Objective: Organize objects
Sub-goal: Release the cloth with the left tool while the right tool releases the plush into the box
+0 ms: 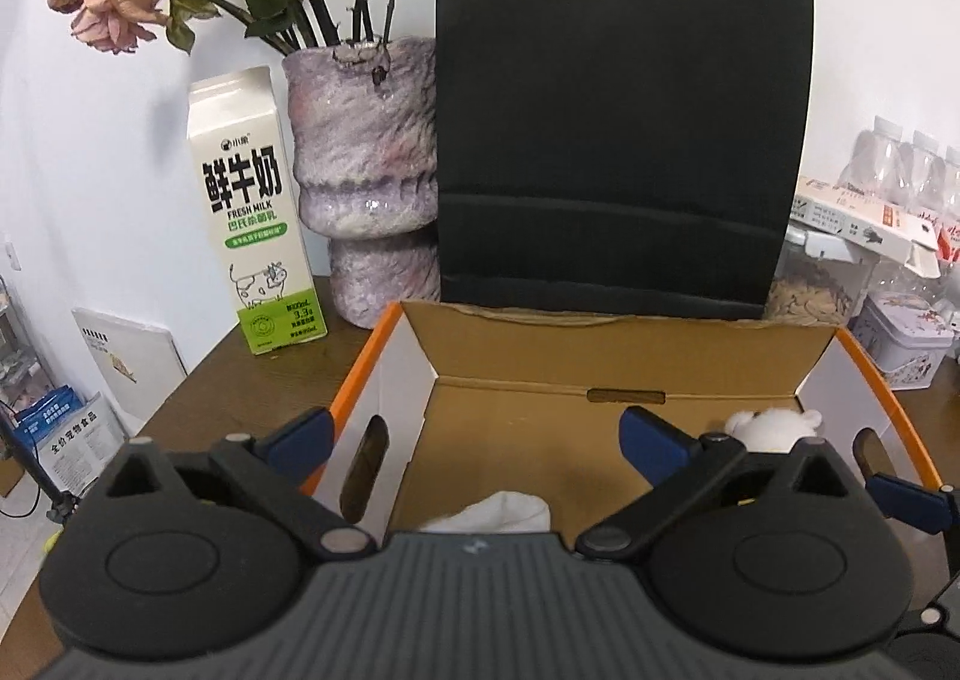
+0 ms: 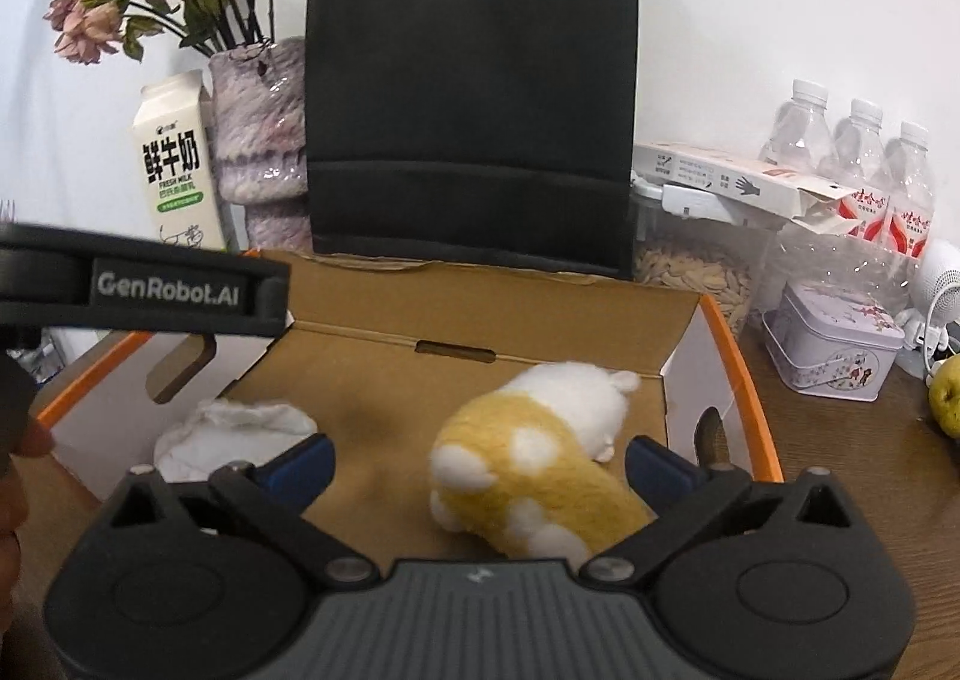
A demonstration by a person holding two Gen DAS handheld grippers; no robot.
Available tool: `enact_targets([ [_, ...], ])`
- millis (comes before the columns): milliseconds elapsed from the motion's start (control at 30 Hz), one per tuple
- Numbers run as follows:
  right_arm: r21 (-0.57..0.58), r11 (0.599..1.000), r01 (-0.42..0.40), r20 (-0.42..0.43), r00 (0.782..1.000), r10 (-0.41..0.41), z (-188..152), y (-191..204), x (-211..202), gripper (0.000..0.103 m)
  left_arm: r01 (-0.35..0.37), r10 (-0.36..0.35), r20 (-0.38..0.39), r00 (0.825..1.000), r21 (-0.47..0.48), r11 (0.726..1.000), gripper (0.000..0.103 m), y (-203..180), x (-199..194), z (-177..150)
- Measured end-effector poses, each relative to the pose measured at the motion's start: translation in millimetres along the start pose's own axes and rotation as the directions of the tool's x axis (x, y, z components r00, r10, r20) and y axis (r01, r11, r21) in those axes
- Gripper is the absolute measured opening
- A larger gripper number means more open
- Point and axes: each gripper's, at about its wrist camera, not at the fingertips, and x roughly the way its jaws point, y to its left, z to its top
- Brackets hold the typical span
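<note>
Brown wooden table [image 2: 840, 440] bears an orange-rimmed cardboard box [image 2: 717, 332] holding a yellow-and-white plush toy [image 2: 540, 458] and white cloth [image 2: 228, 428], centre frame, both left gripper [image 1: 474, 434] and right gripper [image 2: 480, 458] spread wide, gripping nothing.

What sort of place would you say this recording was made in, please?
Probably a home: a wooden table against a white wall holds a milk carton, a vase of dried roses, water bottles and a jar of seeds.

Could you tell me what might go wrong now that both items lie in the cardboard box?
1. The open right gripper hangs right over the plush toy; pulling back carelessly could snag it.
2. The left gripper straddles the box wall; lifting could tip the box toward the milk carton or vase.
</note>
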Motion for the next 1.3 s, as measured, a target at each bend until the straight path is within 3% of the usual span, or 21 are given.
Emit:
enact_targets([
  [567,0.028,0.999,-0.030,0.069,0.997,0.028,13.3,-2.6,-41.3,0.103,0.048,-0.046,0.055,0.997,-0.032,0.998,0.103,17.7,-50.3,7.0],
  [1300,0.005,1.000,-0.023,0.236,0.971,0.021,-15.8,5.2,-174.9,0.103,0.144,-0.139,0.144,0.980,-0.020,0.989,0.103,53.3,-171.6,-28.9],
])
